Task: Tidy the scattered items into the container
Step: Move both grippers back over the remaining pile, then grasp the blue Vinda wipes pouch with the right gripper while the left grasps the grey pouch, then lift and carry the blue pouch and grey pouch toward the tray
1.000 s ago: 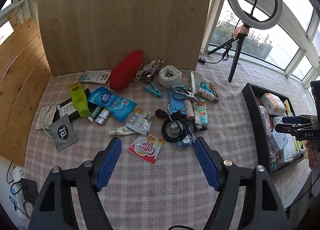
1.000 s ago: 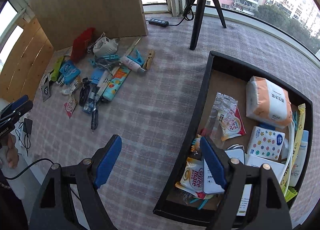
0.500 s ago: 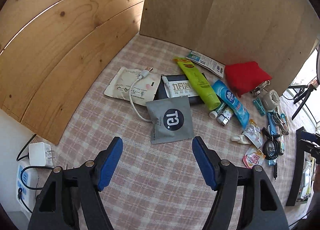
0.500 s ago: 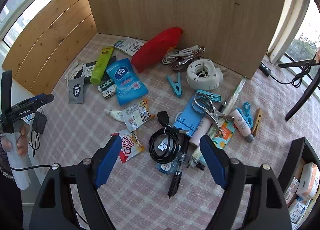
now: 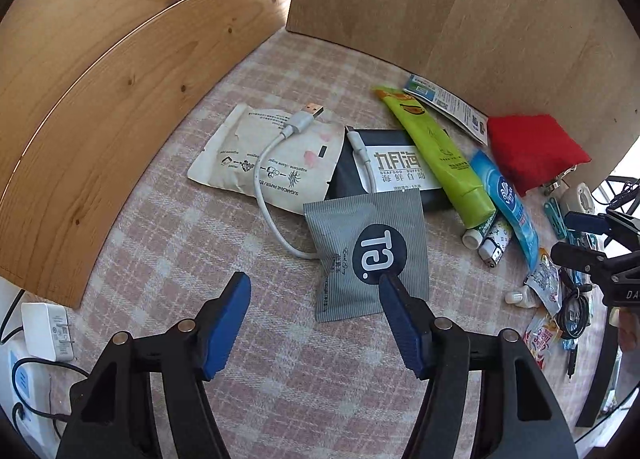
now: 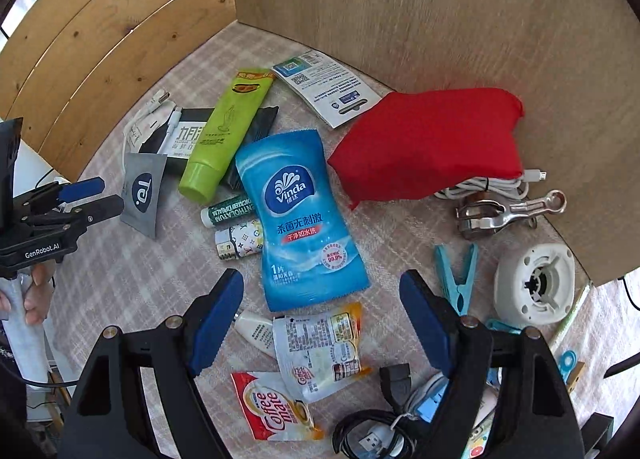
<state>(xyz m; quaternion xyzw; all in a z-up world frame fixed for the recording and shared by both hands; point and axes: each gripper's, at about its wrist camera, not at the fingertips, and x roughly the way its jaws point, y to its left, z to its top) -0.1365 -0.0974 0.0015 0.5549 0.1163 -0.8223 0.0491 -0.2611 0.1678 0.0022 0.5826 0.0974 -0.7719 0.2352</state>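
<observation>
A flat grey striped sachet with a dark round logo (image 5: pixel 370 249) lies on the pink checked table (image 5: pixel 168 243), one corner over the black packet with a white label (image 5: pixel 394 171) and just beside a white USB cable (image 5: pixel 276 163). The left gripper (image 5: pixel 314 295) hangs over the sachet's near edge, jaws spread but closing, nothing pinched; a second ago it faced the whole pile from farther off. The right gripper (image 6: pixel 322 297), jaws wide and empty, has swung from the black tray to above the blue Vinda wipe pack (image 6: pixel 302 219), near the red cloth pouch (image 6: pixel 430 149).
</observation>
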